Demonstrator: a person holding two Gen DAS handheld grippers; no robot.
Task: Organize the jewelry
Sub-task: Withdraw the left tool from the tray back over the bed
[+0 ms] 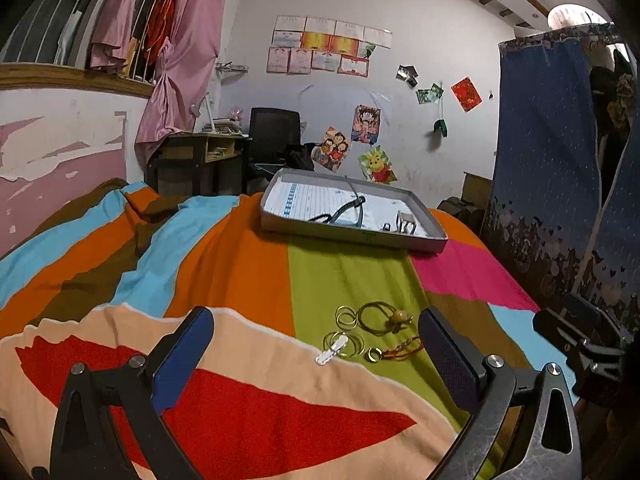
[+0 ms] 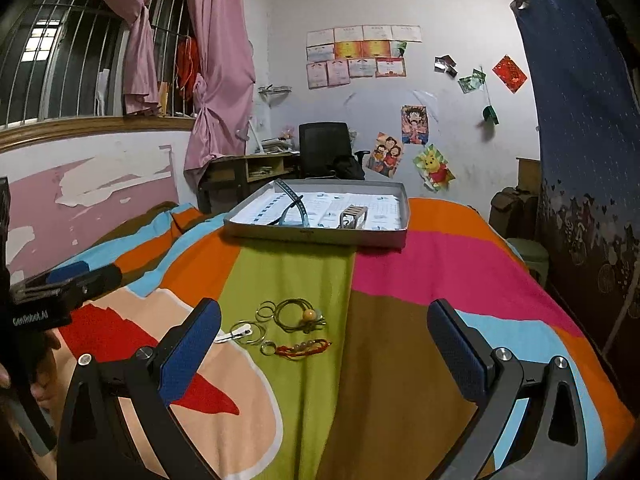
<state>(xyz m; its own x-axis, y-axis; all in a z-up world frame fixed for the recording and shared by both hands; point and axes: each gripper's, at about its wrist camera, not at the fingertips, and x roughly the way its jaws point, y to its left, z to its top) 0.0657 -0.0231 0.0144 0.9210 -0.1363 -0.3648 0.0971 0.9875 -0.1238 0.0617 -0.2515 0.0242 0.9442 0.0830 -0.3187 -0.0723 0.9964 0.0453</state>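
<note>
While I held both grippers, left [image 1: 316,344] and right [image 2: 324,336], spread wide and empty, the jewelry [image 2: 280,330] lay clustered on the bedspread [image 2: 304,272]: gold rings, beaded cord, red bracelet.

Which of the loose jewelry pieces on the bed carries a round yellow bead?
The olive cord loop, at the far side of the cluster. The gold rings are plain, and the red bracelet is braided.

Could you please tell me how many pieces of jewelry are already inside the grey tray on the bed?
3, as far as shows: a dark necklace at the grey tray's left-centre, a squarish bangle to its right, and a small ring beside that; more may hide behind the rim.
</note>
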